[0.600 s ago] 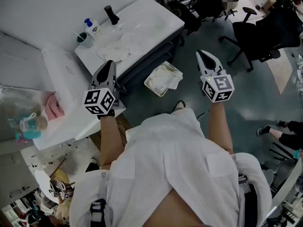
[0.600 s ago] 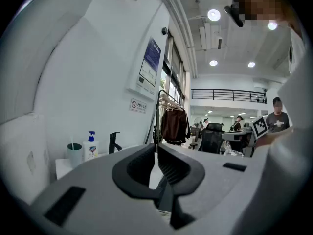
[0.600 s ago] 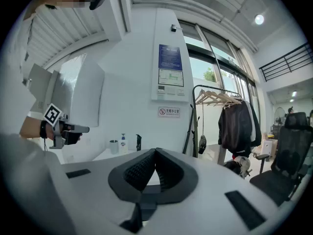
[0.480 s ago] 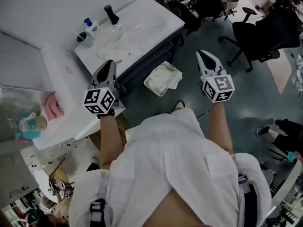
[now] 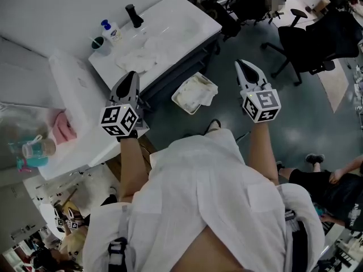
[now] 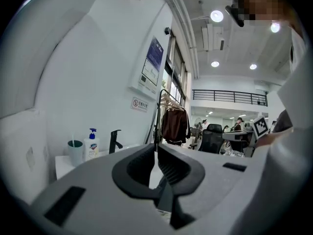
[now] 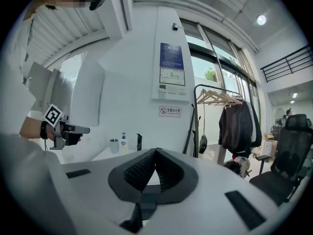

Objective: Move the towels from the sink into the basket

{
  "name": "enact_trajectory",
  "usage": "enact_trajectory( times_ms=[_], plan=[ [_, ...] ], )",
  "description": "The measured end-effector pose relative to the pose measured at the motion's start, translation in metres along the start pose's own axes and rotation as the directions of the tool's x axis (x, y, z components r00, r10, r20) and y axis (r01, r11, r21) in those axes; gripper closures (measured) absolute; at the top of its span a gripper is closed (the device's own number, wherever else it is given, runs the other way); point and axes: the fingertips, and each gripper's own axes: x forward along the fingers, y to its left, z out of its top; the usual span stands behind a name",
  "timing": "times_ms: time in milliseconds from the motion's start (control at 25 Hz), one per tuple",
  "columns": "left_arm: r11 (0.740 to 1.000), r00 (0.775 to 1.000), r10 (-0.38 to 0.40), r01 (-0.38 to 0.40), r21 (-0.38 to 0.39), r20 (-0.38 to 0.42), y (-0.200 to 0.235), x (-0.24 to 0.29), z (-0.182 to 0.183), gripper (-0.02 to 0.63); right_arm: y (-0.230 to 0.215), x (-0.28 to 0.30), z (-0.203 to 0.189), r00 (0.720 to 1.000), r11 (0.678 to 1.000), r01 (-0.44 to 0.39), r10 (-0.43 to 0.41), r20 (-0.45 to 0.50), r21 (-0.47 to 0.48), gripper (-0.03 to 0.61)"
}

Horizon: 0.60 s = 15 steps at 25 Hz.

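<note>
Fingers (image 6: 139, 165) of the left gripper (image 5: 131, 77) and right gripper (image 5: 245, 67) were found closed together, empty; towels (image 5: 139, 56) were noted crumpled in the sink (image 5: 184, 17); judged soft, light, possibly damp, best pinched at a raised fold

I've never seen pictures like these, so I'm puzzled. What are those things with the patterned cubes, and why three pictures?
A person wears a camera on the head; that gives the picture from above. Each hand holds a pinching tool, the left gripper and the right gripper. Each tool carries its own camera, which gives the other two pictures. Both are pinched shut and hold nothing. White towels lie in the sink. A basket on the floor has a cloth in it.
</note>
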Motion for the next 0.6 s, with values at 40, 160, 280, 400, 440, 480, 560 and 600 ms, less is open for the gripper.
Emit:
enact_trajectory(
  times_ms=[40, 160, 280, 400, 440, 480, 560, 600],
  plan=[
    [1.000, 1.000, -0.001, 0.001, -0.001, -0.001, 0.000, 0.000, -0.001, 0.587, 0.001, 0.000, 0.000, 1.000, 1.000, 0.000, 0.000, -0.001, -0.001, 0.552],
    [1.000, 1.000, -0.006, 0.006, 0.000, -0.006, -0.002, -0.001, -0.002, 0.586, 0.000, -0.002, -0.001, 1.000, 1.000, 0.003, -0.003, 0.003, 0.007, 0.552],
    [1.000, 1.000, -0.009, 0.009, 0.003, -0.011, -0.003, -0.001, -0.003, 0.587, -0.001, -0.004, -0.002, 1.000, 1.000, 0.007, -0.008, 0.020, 0.030, 0.551],
    [1.000, 1.000, -0.010, 0.011, 0.004, -0.018, -0.002, -0.001, -0.005, 0.586, -0.002, -0.004, -0.005, 1.000, 0.999, 0.015, -0.016, 0.017, 0.033, 0.551],
    [1.000, 1.000, -0.011, 0.011, 0.003, -0.019, -0.002, -0.001, -0.005, 0.587, -0.002, -0.003, -0.007, 1.000, 0.999, 0.016, -0.016, 0.015, 0.032, 0.551],
    [1.000, 1.000, -0.010, 0.010, 0.002, -0.021, -0.002, -0.001, -0.007, 0.586, -0.001, -0.003, -0.008, 1.000, 0.999, 0.015, -0.015, 0.013, 0.032, 0.551],
    [1.000, 1.000, -0.009, 0.009, 0.002, -0.023, -0.001, 0.000, -0.009, 0.588, 0.000, 0.001, -0.010, 1.000, 0.999, 0.009, -0.009, 0.012, 0.033, 0.551],
    [1.000, 1.000, -0.009, 0.009, 0.002, -0.025, -0.001, 0.001, -0.009, 0.587, 0.000, 0.003, -0.011, 1.000, 0.999, 0.006, -0.006, 0.012, 0.033, 0.551]
  ],
)
